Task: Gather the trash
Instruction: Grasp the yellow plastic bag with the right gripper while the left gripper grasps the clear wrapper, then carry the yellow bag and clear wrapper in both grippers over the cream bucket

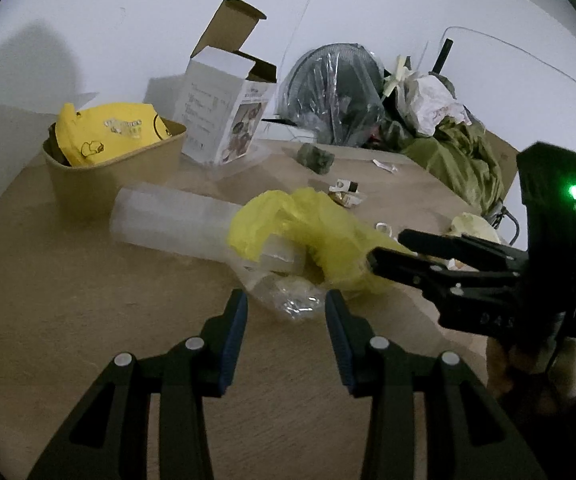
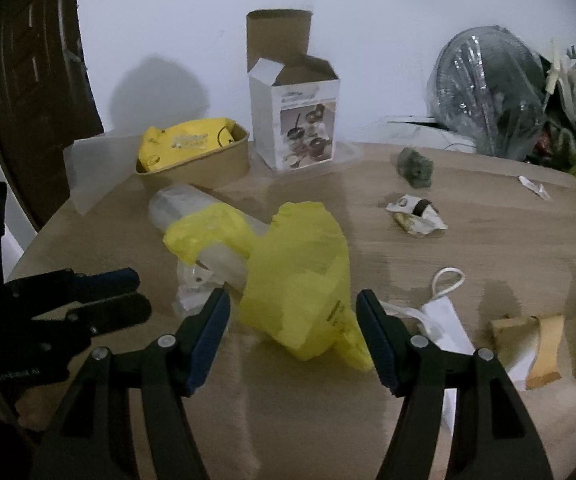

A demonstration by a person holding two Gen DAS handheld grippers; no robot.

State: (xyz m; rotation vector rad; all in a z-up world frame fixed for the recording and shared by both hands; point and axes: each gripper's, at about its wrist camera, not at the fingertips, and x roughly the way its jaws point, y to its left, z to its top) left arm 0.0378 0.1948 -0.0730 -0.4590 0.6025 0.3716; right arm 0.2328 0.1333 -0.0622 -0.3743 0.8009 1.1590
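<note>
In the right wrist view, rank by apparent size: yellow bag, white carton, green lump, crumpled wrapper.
1. yellow bag, though nearest the camera
2. white carton
3. crumpled wrapper and green lump, too alike to rank

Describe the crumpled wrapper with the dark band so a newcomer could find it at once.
Start at the tall white cardboard box with its flaps open at the back of the wooden table. Right of it and nearer the camera lies a small crumpled white wrapper. Unlike the dull green lump behind it, it is pale with a dark band.
</note>
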